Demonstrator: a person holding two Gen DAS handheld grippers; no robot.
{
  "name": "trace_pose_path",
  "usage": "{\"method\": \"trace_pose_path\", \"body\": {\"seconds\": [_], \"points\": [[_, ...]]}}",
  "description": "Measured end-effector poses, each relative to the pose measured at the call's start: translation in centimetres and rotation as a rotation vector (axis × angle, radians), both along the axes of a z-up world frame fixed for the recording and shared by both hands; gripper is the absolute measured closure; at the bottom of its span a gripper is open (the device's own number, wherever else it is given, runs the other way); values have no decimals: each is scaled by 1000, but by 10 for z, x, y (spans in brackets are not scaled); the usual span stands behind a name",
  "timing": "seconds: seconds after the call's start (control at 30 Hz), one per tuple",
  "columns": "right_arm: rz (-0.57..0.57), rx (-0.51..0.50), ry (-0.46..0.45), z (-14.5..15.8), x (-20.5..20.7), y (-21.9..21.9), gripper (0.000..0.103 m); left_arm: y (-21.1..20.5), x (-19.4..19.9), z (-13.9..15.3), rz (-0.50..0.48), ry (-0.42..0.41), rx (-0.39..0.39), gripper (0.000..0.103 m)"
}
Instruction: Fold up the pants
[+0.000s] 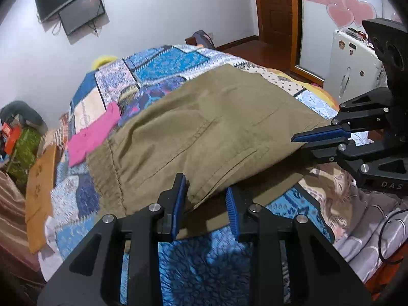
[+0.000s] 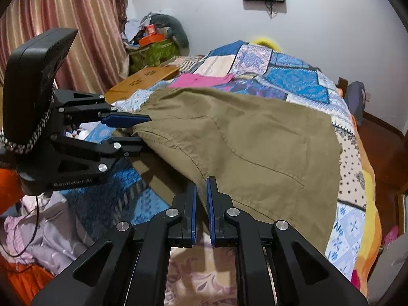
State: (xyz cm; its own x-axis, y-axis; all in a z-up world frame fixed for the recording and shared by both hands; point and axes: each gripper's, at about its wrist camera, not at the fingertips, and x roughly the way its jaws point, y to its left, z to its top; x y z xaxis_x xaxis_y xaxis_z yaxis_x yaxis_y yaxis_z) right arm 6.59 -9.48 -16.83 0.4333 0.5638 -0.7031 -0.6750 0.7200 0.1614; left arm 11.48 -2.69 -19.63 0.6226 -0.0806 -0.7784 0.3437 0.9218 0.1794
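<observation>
Olive-khaki pants (image 1: 204,125) lie on a patchwork bedspread (image 1: 168,61), their near part folded over and lifted off the bed. My left gripper (image 1: 205,204) stands at the near left corner of the lifted fold; its jaws are open with the fabric edge between them, touching the left pad. In the right wrist view the left gripper (image 2: 142,132) brackets that corner. My right gripper (image 2: 201,204) is shut on the pants (image 2: 255,142) at their near right edge, holding it up. It also shows in the left wrist view (image 1: 298,144), clamped on the fold.
A pink garment (image 1: 94,134) and an orange cloth (image 1: 40,188) lie on the bed's far left. Loose clothes (image 2: 48,242) are heaped at the near edge. A cluttered green bin (image 2: 153,48) stands by the curtain (image 2: 63,20). A white cabinet (image 1: 354,63) and wooden door (image 1: 275,7) stand right.
</observation>
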Motion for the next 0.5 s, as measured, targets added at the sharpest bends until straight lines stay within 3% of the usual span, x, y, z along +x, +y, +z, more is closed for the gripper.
{"method": "trace_pose_path", "body": {"seconds": [0.2, 0.37, 0.5], "points": [[-7, 15, 72, -4, 1, -3, 86, 3, -6, -7, 20, 47, -17, 71], [0, 62, 64, 13, -2, -12, 69, 21, -10, 10, 31, 84, -126, 68], [-27, 76, 35, 18, 2, -13, 67, 36, -10, 29, 57, 60, -217, 66]]}}
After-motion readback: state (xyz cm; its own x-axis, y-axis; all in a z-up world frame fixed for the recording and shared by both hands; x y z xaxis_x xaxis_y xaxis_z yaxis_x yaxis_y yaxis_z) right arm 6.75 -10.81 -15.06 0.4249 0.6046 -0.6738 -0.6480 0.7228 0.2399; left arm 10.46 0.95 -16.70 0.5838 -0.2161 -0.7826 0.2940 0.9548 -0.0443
